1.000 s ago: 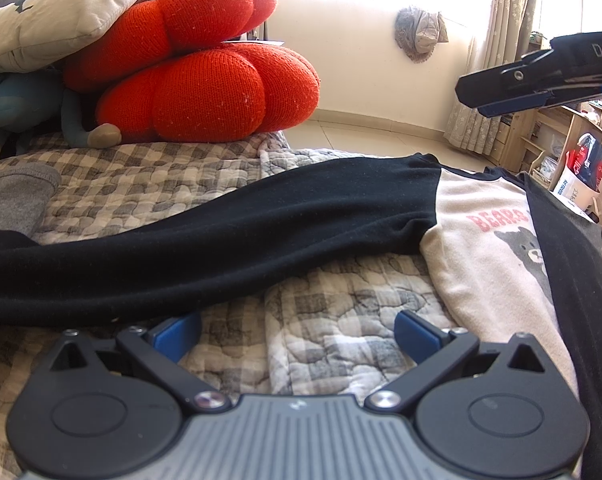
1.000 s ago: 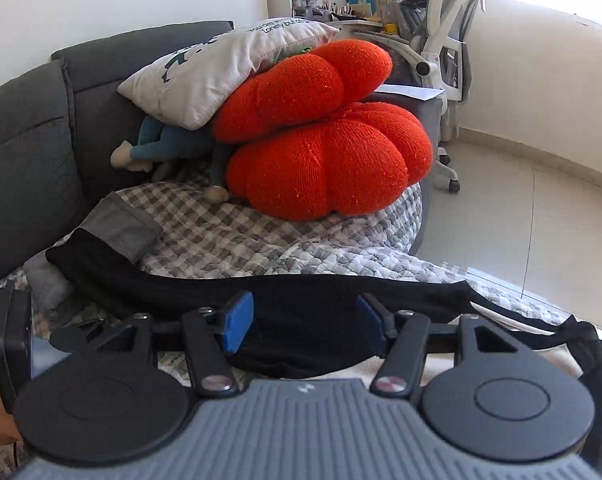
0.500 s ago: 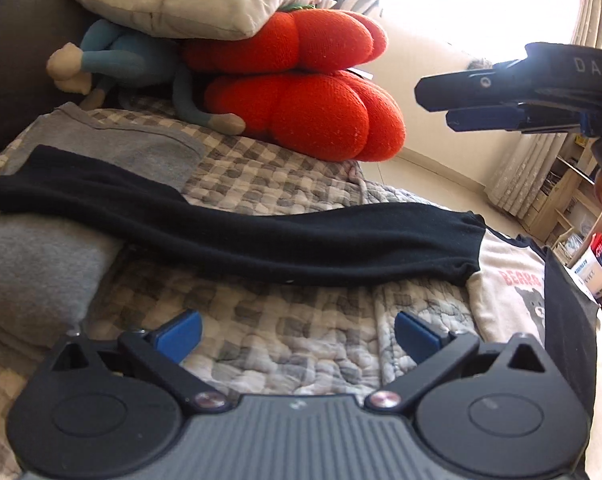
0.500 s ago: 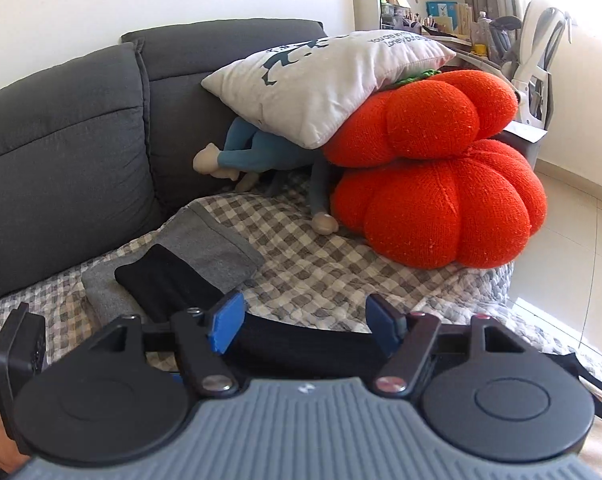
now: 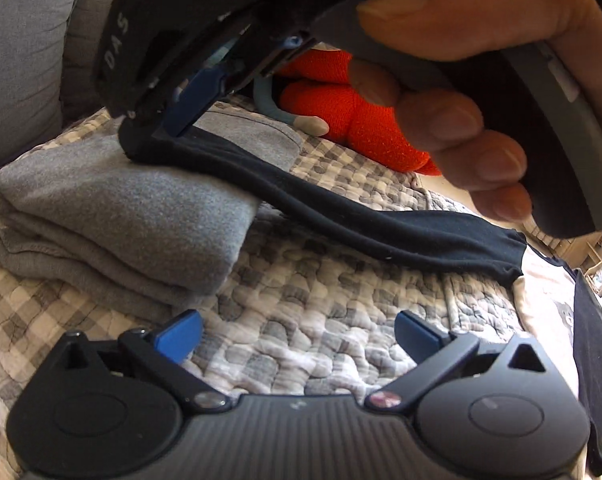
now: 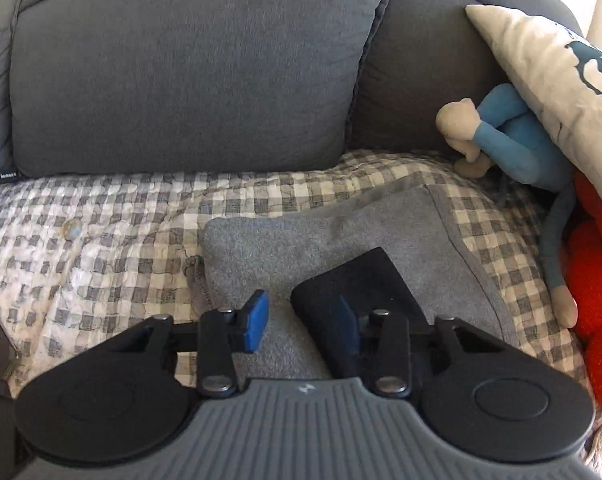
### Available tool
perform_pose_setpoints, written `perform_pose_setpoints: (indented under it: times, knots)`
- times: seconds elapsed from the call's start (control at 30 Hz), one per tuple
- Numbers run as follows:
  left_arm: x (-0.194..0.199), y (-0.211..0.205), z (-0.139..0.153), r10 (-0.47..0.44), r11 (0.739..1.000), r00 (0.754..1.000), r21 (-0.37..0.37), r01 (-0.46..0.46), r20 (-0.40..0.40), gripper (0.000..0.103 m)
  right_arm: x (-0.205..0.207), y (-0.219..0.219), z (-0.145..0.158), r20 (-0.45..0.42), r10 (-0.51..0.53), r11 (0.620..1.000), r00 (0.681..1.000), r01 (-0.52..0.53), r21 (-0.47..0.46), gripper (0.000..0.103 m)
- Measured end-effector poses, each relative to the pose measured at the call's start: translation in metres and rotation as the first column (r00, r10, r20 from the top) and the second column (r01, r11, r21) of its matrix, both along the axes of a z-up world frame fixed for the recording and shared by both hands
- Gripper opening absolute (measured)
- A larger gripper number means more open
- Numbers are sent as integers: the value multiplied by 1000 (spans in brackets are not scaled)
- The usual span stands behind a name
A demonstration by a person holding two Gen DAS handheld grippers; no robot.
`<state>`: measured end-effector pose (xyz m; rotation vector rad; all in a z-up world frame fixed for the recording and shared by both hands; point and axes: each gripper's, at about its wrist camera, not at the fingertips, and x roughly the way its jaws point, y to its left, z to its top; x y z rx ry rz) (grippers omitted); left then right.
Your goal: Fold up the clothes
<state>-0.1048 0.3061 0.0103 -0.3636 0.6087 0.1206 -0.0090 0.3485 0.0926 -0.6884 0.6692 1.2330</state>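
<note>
A black long sleeve (image 5: 381,220) of a cream shirt (image 5: 549,304) stretches across the checked quilt, and its cuff (image 6: 357,280) rests on a folded grey garment (image 6: 321,232). My right gripper (image 6: 301,320) points down at that cuff with its jaws closing. The cuff's edge lies between the pads, and a gap still shows at the left pad (image 6: 257,320). In the left wrist view a hand (image 5: 461,128) holds the right gripper (image 5: 169,128) over the cuff end. My left gripper (image 5: 297,332) hangs open above the quilt, with nothing between its fingers.
The grey sofa back (image 6: 181,72) rises behind the checked quilt (image 6: 81,240). At the right are a blue stuffed toy (image 6: 513,136), a white pillow (image 6: 549,80) and a red knitted cushion (image 5: 361,120). The folded grey garment (image 5: 121,208) forms a thick stack.
The right gripper has swung left to the sleeve cuff on the grey stack and narrowed its jaws. It now fills the top of the left wrist view. The left gripper has shifted toward the grey stack.
</note>
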Motion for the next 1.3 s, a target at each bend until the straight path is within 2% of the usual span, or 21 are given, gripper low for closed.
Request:
perform_pose_setpoints:
  times: [0.1,0.23,0.33,0.47,0.57,0.6,0.67,0.73,0.83,0.9,1.03,1.17,1.23,1.3]
  knots:
    - [-2,3,1,8,1000,1000,-13,-8,-4,103,7,-5,-6,-34,-27,999,999,26,-18,4]
    - [-4,3,3,16,1000,1000,-6,-16,6,103,15,-38,14,-70,-69,994,995,74,76,3]
    - [-1,2,9,27,1000,999,-3,-27,24,103,25,-71,34,-135,-98,980,986,119,161,4]
    - [12,4,15,69,997,997,-25,-69,14,103,23,-79,32,-136,-95,985,986,112,129,5]
    - [10,12,16,99,993,995,-69,-100,-9,103,19,-82,35,-122,-108,984,987,124,128,25]
    - [4,13,19,114,991,993,-74,-114,-1,103,19,-89,40,-125,-117,976,985,137,167,45]
    - [-9,16,26,145,986,989,-83,-143,16,103,22,-105,53,-136,-136,951,981,168,260,70]
    - [-19,20,32,174,981,984,-96,-170,34,103,26,-120,63,-156,-151,927,976,195,321,70]
    - [-14,23,37,167,980,985,-111,-163,31,102,28,-138,68,-173,-173,908,970,225,354,70]
    - [-13,27,41,178,976,984,-129,-173,31,102,25,-150,67,-165,-193,902,967,241,359,70]
    - [-33,31,55,196,974,976,-130,-184,90,102,16,-198,64,-150,-221,888,964,262,379,70]
    - [-29,42,56,185,973,977,-155,-168,105,100,10,-254,41,-176,-297,873,938,342,348,70]
    - [-21,47,57,184,971,976,-178,-162,115,98,7,-274,28,-182,-342,873,922,384,302,63]
    - [-10,48,55,160,972,981,-191,-136,114,96,1,-296,16,-189,-388,869,902,426,253,47]
